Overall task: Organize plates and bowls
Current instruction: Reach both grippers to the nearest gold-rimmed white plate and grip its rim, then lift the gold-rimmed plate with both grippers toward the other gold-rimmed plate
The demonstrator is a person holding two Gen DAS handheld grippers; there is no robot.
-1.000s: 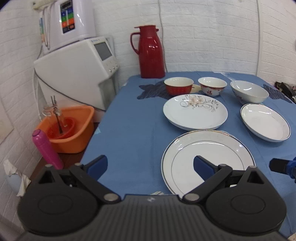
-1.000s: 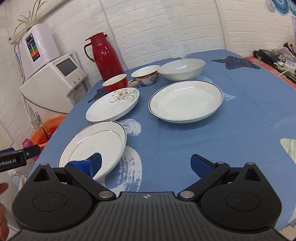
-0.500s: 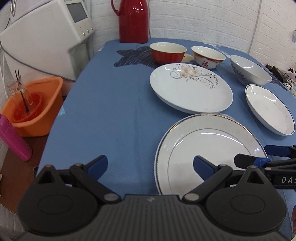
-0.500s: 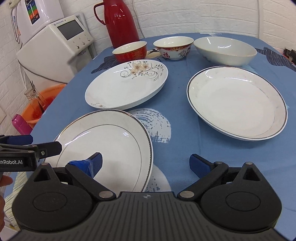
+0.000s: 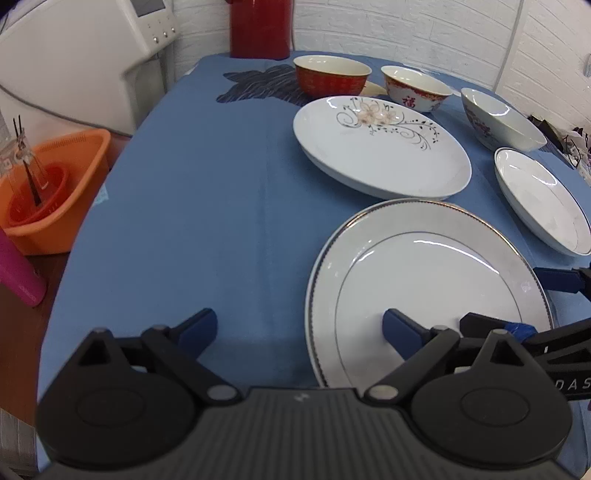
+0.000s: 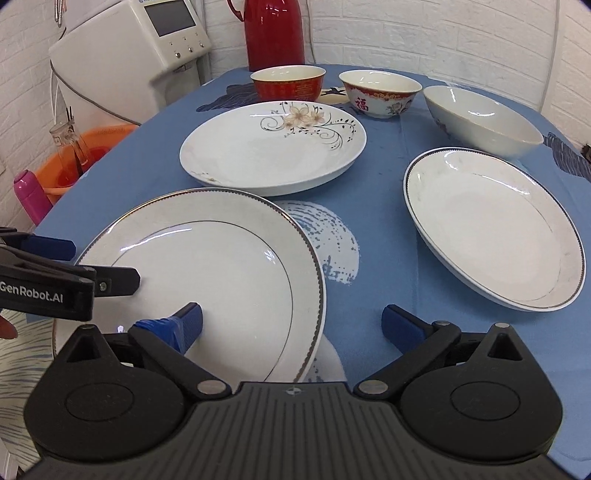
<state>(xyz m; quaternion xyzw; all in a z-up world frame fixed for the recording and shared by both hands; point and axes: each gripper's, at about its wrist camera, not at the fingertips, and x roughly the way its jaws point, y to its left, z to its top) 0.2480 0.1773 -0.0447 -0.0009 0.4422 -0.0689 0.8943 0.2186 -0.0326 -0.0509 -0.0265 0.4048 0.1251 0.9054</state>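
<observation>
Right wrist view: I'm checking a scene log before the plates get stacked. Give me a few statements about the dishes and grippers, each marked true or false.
1. Both the left gripper and the right gripper are open. True.
2. The flower-patterned plate is stacked on the silver-rimmed plate. False: they lie side by side on the blue tablecloth.
3. Three bowls stand beyond the plates: a red bowl, a red-and-white bowl and a large white bowl. True.
4. The red thermos lies on its side. False: it stands upright.
5. The right gripper holds the deep rimmed plate. False: it holds nothing.
</observation>
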